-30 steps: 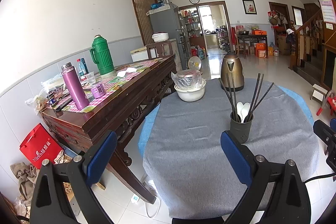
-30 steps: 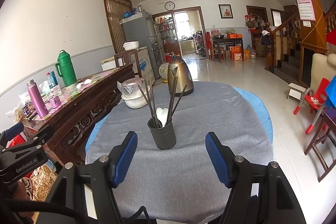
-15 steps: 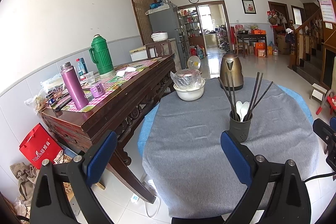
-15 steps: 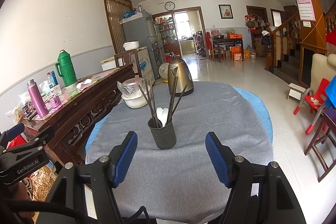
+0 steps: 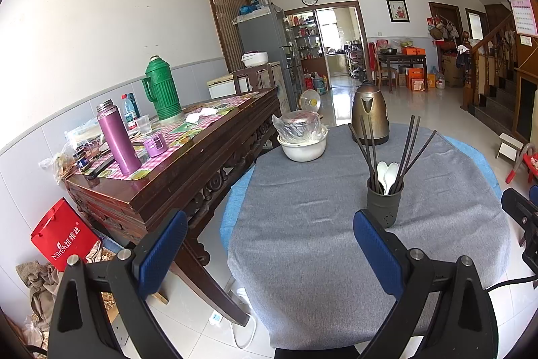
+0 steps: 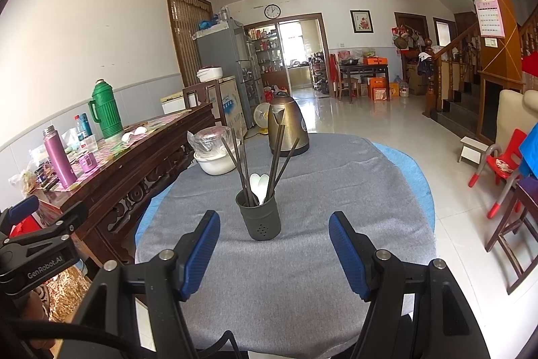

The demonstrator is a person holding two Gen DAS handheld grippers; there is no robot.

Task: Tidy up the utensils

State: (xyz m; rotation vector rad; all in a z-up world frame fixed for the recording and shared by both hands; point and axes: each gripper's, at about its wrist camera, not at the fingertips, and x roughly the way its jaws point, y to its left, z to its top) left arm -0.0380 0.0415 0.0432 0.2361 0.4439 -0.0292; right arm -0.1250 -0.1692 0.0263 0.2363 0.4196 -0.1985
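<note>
both claws, left gripper [image 5: 269, 249] and right gripper [image 6: 274, 249], gaping empty short of dark grey perforated utensil cup [image 6: 258, 217]; best approached slowly, pinching one black chopstick [image 6: 276, 155] near its top, avoiding white spoons [image 6: 259, 185].

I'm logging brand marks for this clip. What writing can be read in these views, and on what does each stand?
"GenRobot.AI": on the left gripper body, right wrist view.
"Nutrch" plus Chinese characters, roughly read: on the red bag.
Wall calendar: too small to read.
Clock numerals: too small to read.
</note>
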